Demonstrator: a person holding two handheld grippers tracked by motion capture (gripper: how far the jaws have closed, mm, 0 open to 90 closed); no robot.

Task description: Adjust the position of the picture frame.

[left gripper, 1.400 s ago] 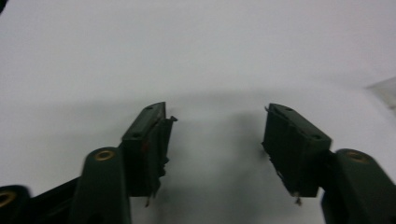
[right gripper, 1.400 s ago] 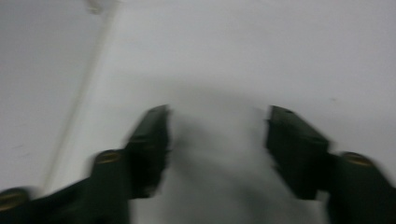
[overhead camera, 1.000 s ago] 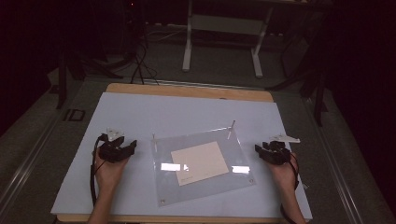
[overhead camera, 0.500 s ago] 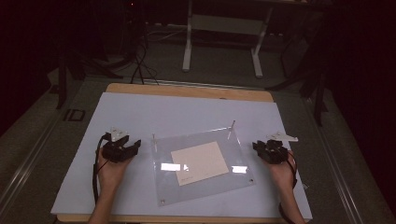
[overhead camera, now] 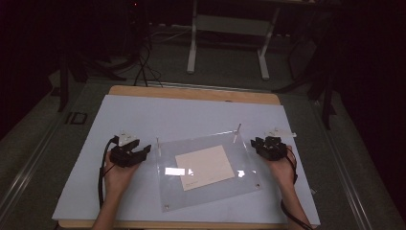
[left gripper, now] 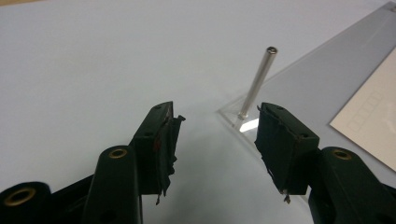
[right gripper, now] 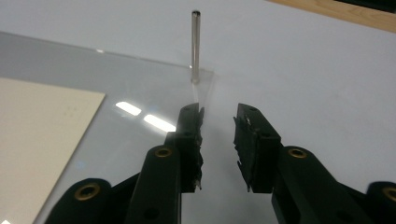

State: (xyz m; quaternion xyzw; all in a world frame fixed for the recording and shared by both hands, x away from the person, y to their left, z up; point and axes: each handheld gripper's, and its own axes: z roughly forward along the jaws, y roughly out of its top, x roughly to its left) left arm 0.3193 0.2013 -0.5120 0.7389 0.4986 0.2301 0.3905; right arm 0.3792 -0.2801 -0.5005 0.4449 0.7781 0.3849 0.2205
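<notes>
Flanking a clear acrylic sheet (overhead camera: 207, 173) lying flat on the worktop (overhead camera: 143, 120), the left gripper (overhead camera: 143, 152) gapes empty before a corner post (left gripper: 257, 84); the right gripper (overhead camera: 257, 143), narrower, jaws just reopening, holds nothing. Misaligned jaws could strike either upright post (right gripper: 195, 46) and skid the sheet.

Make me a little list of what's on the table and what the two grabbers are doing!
table cover: pale blue sheet
main thing: clear plastic plate, lying flat
on it: cream card
posts: metal pin and metal pin, upright at two corners
left gripper: open, holding nothing, aimed at its pin
right gripper: jaws just opening a little, nothing between them, at the plate's edge
</notes>
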